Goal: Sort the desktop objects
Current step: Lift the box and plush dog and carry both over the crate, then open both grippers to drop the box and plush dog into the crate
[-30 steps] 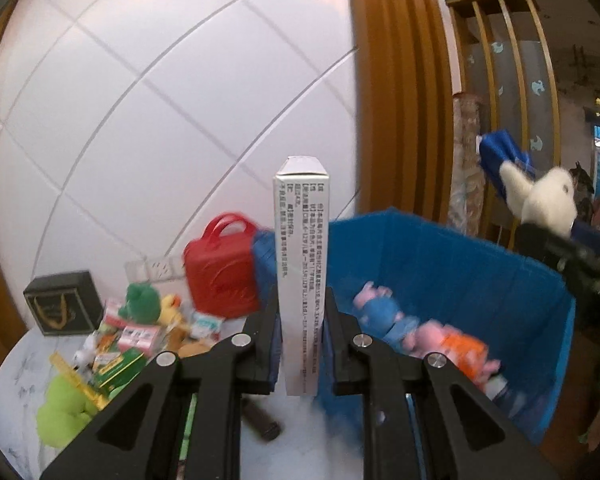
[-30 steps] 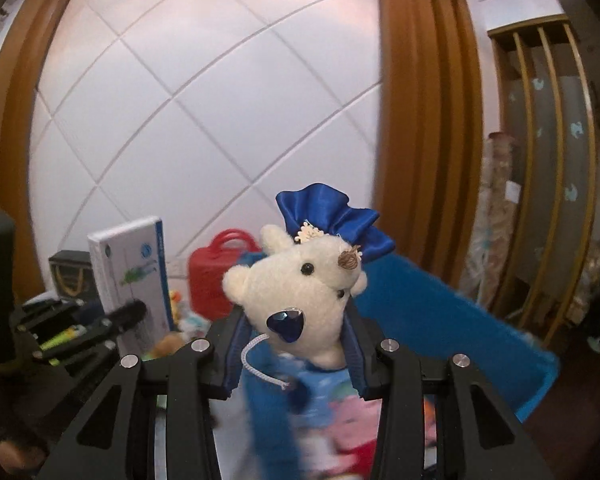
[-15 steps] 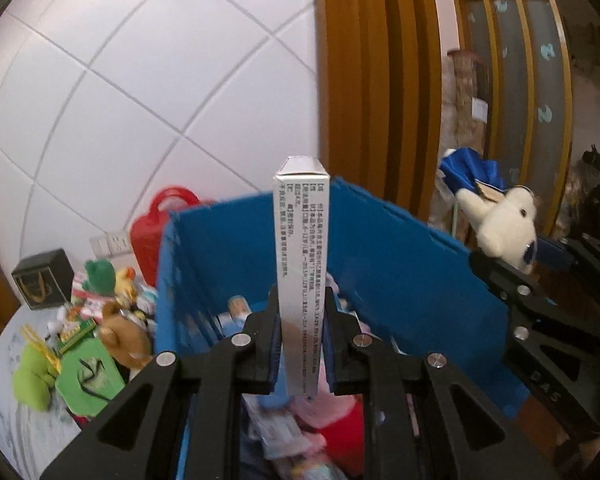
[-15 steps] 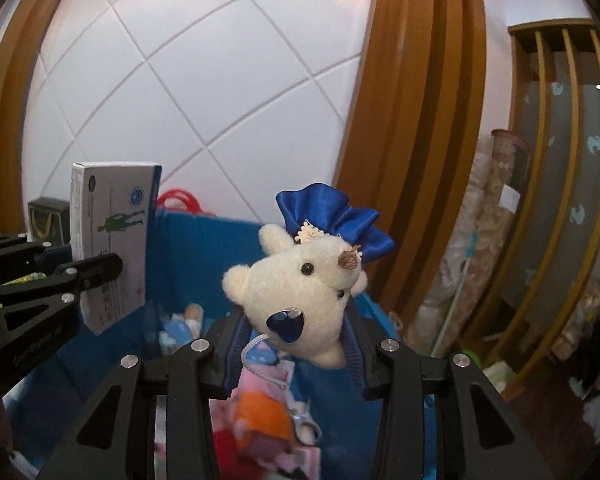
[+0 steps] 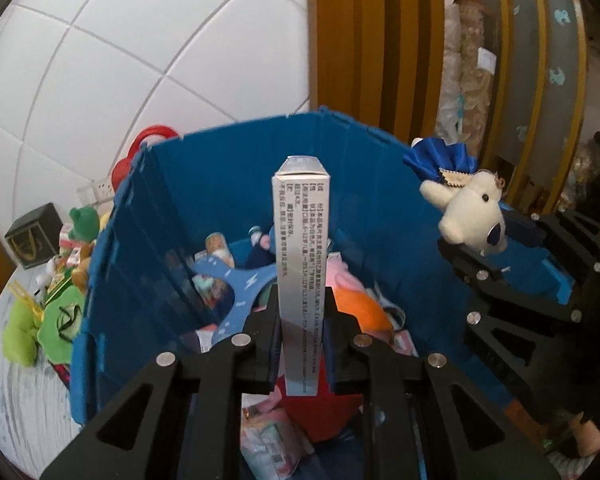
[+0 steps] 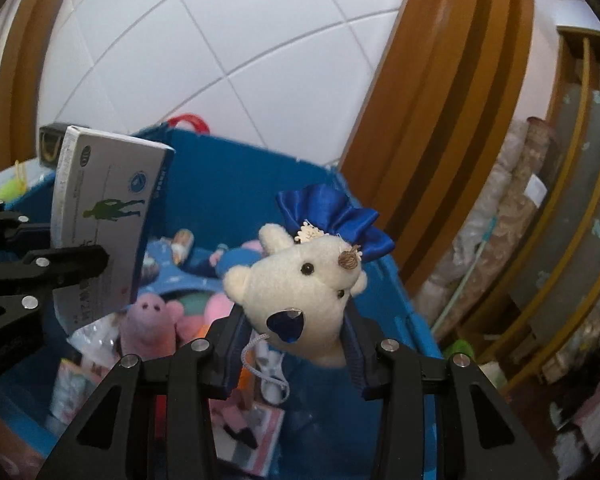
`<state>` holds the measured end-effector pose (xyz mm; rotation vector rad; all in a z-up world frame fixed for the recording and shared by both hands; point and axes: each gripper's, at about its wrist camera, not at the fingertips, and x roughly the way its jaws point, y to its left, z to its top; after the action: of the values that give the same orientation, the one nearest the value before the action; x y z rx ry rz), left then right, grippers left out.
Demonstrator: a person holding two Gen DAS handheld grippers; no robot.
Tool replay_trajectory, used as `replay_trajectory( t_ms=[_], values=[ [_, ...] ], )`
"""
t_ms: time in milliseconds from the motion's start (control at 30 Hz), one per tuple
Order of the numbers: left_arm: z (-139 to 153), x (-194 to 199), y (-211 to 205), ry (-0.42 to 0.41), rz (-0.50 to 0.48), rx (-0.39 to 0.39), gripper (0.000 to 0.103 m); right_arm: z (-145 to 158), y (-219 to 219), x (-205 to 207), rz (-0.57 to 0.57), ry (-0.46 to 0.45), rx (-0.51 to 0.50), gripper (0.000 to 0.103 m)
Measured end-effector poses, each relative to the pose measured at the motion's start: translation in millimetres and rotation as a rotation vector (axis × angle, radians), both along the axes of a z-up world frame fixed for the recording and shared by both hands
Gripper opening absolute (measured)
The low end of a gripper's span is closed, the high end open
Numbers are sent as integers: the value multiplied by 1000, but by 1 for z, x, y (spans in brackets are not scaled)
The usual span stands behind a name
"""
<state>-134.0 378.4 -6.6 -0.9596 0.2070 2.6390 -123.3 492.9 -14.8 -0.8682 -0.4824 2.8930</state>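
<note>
My left gripper (image 5: 301, 340) is shut on a tall white box (image 5: 300, 264) printed with small text, held upright over the open blue bin (image 5: 228, 168). From the right wrist view the same white box (image 6: 104, 224) shows its broad face with a green figure, at the left. My right gripper (image 6: 296, 340) is shut on a cream teddy bear (image 6: 308, 284) with a blue bow and blue body, also above the bin (image 6: 228, 184). The teddy bear (image 5: 472, 208) appears at the right of the left wrist view. The bin holds pink, orange and blue plush toys and packets.
Left of the bin, the white table (image 5: 16, 400) carries green plush toys (image 5: 40, 324), a black gift box (image 5: 32, 236) and a red bag (image 5: 140, 152). A tiled white wall and brown wooden columns (image 5: 380, 40) stand behind. Rolled fabrics (image 6: 512, 216) lean at the right.
Both grippers have moved over the blue bin and tilted downward, each still holding its object. The bin's inside now fills the lower view; the table clutter has slid to the left edge.
</note>
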Motion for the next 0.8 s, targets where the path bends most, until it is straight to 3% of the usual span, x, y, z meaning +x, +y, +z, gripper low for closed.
replay_trajectory(
  t_ms=[300,367,467,500,567,633,700,800],
  values=[
    [-8,-6,8,-48,43,-16,18,-11,11,-17,-14,-66,3,42],
    [-9,-8,10,-60,51,-19,27,-9,18,-19,-20,-61,10,43],
    [-6,-6,8,-56,50,-10,54,-7,22,-18,-27,-49,23,46],
    [-5,-5,8,-51,50,-8,66,-6,23,-18,-24,-47,20,49],
    [-4,-2,7,-48,45,-4,69,-3,24,-15,-21,-37,15,63],
    [-4,0,5,-54,36,3,69,0,23,-9,-19,-16,23,96],
    [-2,3,3,-51,29,4,69,4,20,-2,-19,11,39,103],
    [1,8,-2,-39,24,11,70,11,19,8,-9,29,40,103]
  ],
)
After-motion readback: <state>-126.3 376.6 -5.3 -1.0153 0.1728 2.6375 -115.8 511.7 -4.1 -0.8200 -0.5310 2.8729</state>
